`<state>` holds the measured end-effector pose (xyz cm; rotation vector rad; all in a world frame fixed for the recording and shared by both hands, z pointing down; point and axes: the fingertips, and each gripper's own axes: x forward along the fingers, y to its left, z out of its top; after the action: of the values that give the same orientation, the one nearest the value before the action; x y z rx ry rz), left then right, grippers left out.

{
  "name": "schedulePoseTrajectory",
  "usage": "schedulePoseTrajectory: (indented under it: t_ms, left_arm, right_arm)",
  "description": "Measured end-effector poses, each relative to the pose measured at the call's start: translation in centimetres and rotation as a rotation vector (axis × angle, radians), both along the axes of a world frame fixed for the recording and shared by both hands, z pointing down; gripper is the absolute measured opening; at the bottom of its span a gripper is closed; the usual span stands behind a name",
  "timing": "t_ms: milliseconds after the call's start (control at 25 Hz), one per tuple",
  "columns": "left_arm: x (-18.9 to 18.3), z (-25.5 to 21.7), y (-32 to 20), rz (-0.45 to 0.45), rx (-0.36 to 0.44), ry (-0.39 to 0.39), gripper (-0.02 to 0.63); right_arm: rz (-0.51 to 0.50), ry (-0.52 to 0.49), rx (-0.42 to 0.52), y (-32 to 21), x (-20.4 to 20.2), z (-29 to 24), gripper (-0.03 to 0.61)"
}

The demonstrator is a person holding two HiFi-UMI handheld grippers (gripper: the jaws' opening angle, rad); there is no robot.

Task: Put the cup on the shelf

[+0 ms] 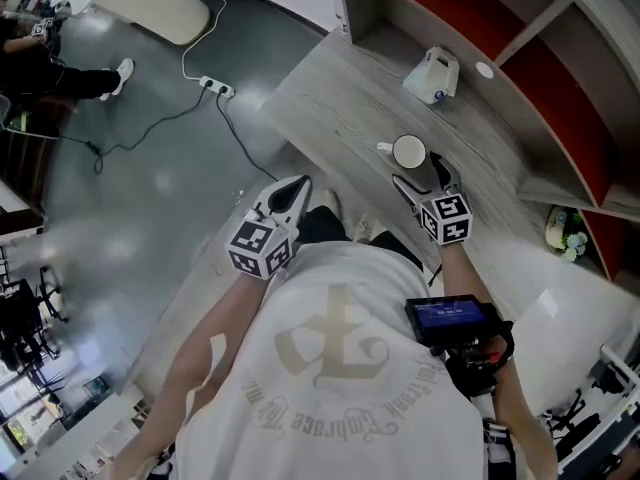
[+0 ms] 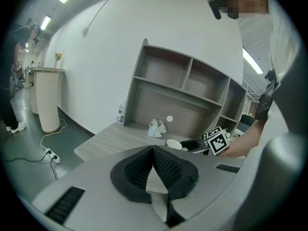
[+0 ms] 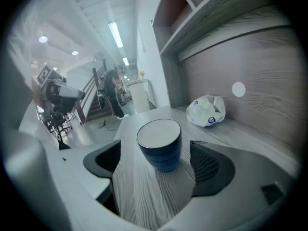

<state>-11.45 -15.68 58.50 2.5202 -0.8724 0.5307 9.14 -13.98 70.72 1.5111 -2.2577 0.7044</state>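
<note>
Grey plastic left claw (image 1: pixel 292 196), clenched on nothing, hangs beside the pale wood-grain worktop (image 1: pixel 330 108). On that worktop a round, ribbed dark-blue cup (image 3: pixel 160 147) with a white inside stands upright between the released right claw's (image 1: pixel 425 180) ridged black pads, untouched. A crumpled white bag (image 1: pixel 432 75) lies further right.

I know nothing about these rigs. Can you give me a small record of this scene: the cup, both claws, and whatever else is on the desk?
cup: dark blue, white inside, upright on the desk
right claw: open, one jaw on each side of the cup, neither touching it
left claw: shut, empty, held back from the desk
shelf: rises along the desk's far side; cup not on it yet
bag: white, crumpled, lying on the desk beyond the cup
</note>
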Motion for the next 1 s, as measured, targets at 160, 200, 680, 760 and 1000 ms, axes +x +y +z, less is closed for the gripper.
schedulePoseTrajectory:
  t_ms: [160,200,680,760,1000]
  left_arm:
    - [-0.8,0.1,0.8,-0.032,-0.008,-0.011,0.002]
    - [-1.0,0.1,0.9,-0.040,-0.009,-0.013,0.002]
    - [-2.6,0.4,1.3,-0.103,-0.017,-0.045,0.002]
    - [-2.6,0.3,1.4,-0.102,-0.017,-0.048,0.002]
    - [-3.2,0.5,1.3,-0.120,-0.029,-0.053,0.002]
  right_arm:
    - [-0.037,0.005,-0.012,-0.8,-0.4,0.7,0.459]
    - [-0.044,0.010,-0.014,-1.1,-0.5,1.0,0.459]
    - [-0.096,0.085,-0.031,-3.9,-1.3,3.7,0.497]
    - [-0.102,0.089,-0.035,-4.1,-1.3,3.9,0.497]
    - [-0.124,0.103,-0.033,-4.5,-1.7,4.3,0.452]
